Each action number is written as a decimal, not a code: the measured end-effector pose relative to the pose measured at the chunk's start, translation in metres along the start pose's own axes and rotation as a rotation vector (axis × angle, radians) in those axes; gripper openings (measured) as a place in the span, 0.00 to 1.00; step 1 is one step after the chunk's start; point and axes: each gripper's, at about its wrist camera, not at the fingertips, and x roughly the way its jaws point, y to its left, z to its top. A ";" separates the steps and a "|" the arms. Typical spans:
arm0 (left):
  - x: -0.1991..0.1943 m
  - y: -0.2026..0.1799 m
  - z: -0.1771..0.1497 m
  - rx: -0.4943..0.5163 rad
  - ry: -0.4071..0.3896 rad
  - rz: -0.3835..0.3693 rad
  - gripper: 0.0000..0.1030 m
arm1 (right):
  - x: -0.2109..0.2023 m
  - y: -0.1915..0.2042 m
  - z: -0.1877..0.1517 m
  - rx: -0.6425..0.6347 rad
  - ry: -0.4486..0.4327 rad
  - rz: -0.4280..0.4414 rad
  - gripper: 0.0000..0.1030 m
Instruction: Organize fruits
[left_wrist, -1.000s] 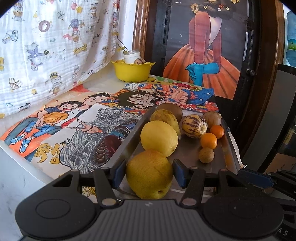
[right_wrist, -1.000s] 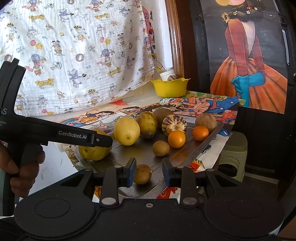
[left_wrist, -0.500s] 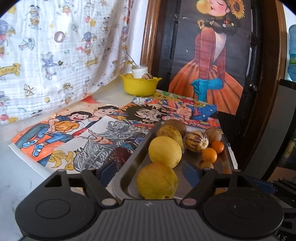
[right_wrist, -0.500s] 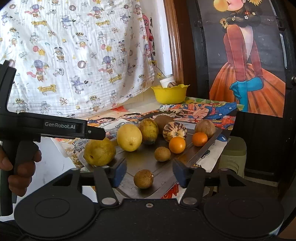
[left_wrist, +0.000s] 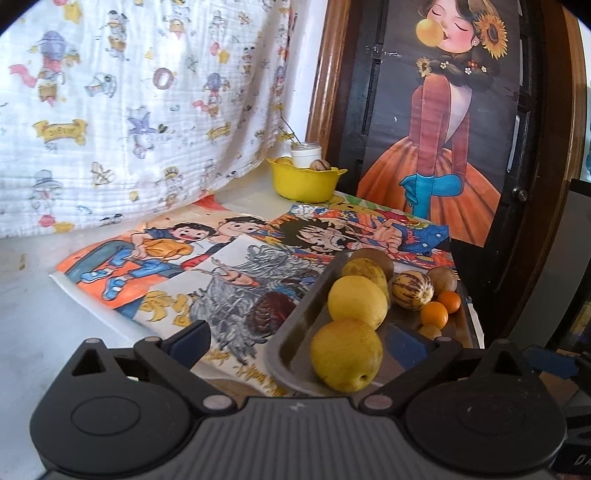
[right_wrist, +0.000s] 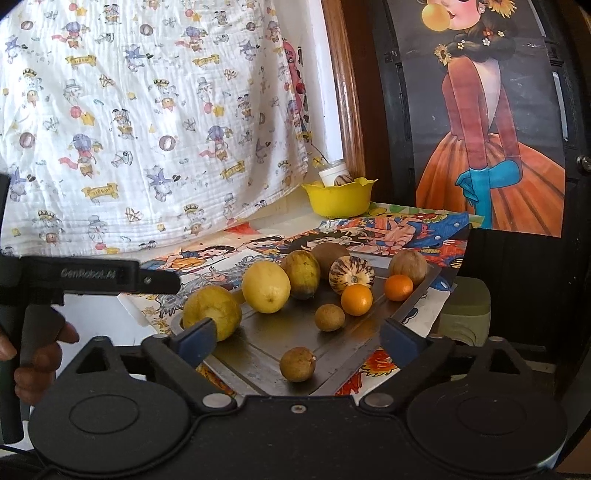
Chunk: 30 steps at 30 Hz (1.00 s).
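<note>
A metal tray (left_wrist: 284, 343) holds several fruits in rows. The large rough yellow fruit (left_wrist: 347, 360) sits at its near corner, between the fingers of my left gripper (left_wrist: 299, 341). Those jaws are opening wide and the pads do not touch it. Behind it lie a smooth yellow fruit (left_wrist: 356, 302), a striped melon (left_wrist: 412, 290) and two oranges (left_wrist: 434, 314). In the right wrist view a small brown fruit (right_wrist: 297, 363) rests on the tray (right_wrist: 258, 343), loose between the opening jaws of my right gripper (right_wrist: 297, 339).
A yellow bowl (left_wrist: 303, 182) with a white cup stands at the table's back. Cartoon posters (left_wrist: 166, 254) cover the tabletop left of the tray. A printed cloth hangs behind. A green stool (right_wrist: 465, 310) stands by the table's right edge. A hand (right_wrist: 33, 365) holds the left gripper.
Both grippers' jaws have spread wide. The left has let go of the large yellow fruit, the right of the small brown fruit. The left gripper has drawn back from the tray.
</note>
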 end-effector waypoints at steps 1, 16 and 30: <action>-0.003 0.002 -0.001 0.001 0.001 0.001 0.99 | -0.002 0.001 0.001 0.007 0.004 -0.003 0.97; -0.032 0.017 -0.026 0.057 0.070 -0.026 1.00 | -0.022 0.014 0.001 0.046 0.109 -0.022 0.99; -0.041 0.024 -0.029 0.053 0.070 -0.016 1.00 | -0.021 0.016 -0.002 0.048 0.140 -0.019 0.99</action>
